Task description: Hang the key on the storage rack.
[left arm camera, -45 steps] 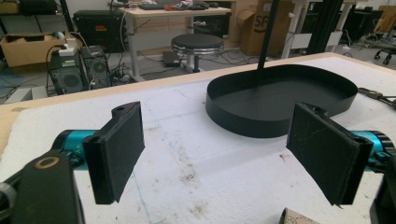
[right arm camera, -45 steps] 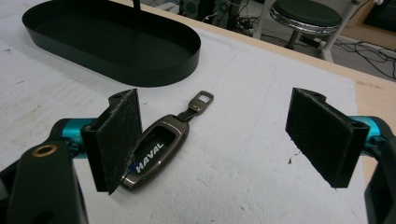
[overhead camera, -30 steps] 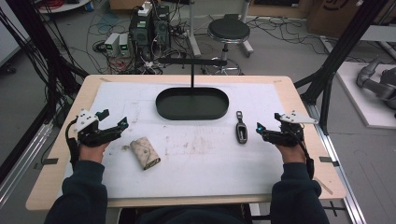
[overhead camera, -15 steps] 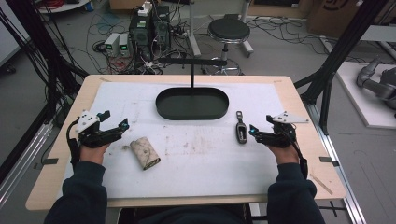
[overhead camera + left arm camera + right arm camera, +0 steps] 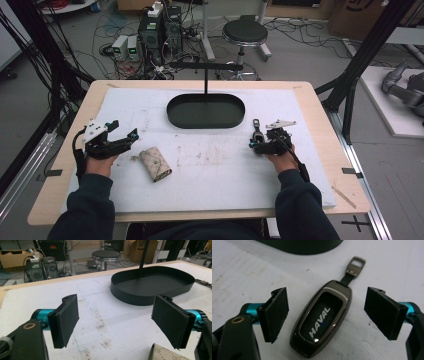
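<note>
The left gripper (image 5: 121,137) is resting low over the white mat (image 5: 210,180), well to the left of the black oval tray (image 5: 205,111) and nearer the person, its jaws standing wide apart with nothing between them, while a small patterned pouch (image 5: 155,164) is lying on the mat just to its right, in front of the tray's left end. In front of the tray's right end, the right gripper (image 5: 256,144) is hovering with its jaws spread wide on either side of the dark HAVAL key fob (image 5: 320,317), which is lying flat on the mat between the pads without touching either, its strap loop pointing toward the tray.
</note>
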`<state>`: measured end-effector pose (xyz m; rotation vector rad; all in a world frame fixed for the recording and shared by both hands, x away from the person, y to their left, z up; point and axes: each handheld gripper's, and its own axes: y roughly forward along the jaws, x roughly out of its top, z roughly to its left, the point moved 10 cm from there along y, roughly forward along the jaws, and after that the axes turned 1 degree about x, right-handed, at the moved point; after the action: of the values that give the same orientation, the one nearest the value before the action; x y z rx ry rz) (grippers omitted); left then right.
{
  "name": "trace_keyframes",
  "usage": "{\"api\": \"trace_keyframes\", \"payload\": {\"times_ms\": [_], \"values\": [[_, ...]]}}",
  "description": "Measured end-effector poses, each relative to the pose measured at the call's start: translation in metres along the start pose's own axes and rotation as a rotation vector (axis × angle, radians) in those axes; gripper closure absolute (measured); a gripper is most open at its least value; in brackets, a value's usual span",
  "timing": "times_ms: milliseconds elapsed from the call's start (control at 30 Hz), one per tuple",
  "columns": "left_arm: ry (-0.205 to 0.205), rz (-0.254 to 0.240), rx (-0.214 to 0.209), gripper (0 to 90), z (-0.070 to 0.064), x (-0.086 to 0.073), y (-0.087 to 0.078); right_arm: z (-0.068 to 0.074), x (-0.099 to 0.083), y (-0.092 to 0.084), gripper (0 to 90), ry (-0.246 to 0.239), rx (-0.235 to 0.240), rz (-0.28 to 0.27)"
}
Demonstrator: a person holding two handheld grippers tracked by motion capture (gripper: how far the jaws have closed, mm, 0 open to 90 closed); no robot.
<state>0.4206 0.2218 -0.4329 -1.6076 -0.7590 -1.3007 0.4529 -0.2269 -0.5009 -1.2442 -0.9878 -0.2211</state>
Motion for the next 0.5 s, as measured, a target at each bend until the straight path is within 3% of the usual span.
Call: {"api": "trace_keyframes", "payload": {"times_ms": [200,233,300,500], "values": [[-0.006,0.003,0.003,21.8,0.001,-0.001,0.000,0.000,-0.004,0.012,20.9,-0.005,-0.007,0.049],[-0.005,0.006,0.004,21.9,0.002,-0.002,0.000,-0.002,-0.008,0.014,30.7,0.005,-0.011,0.088],[-0.006,0.010,0.004,22.1,0.002,-0.002,0.001,-0.003,-0.010,0.015,32.6,0.035,0.013,0.093],[-0.008,0.014,0.007,22.2,0.003,-0.003,0.001,-0.008,-0.015,0.006,48.8,-0.024,0.050,0.130]]}}
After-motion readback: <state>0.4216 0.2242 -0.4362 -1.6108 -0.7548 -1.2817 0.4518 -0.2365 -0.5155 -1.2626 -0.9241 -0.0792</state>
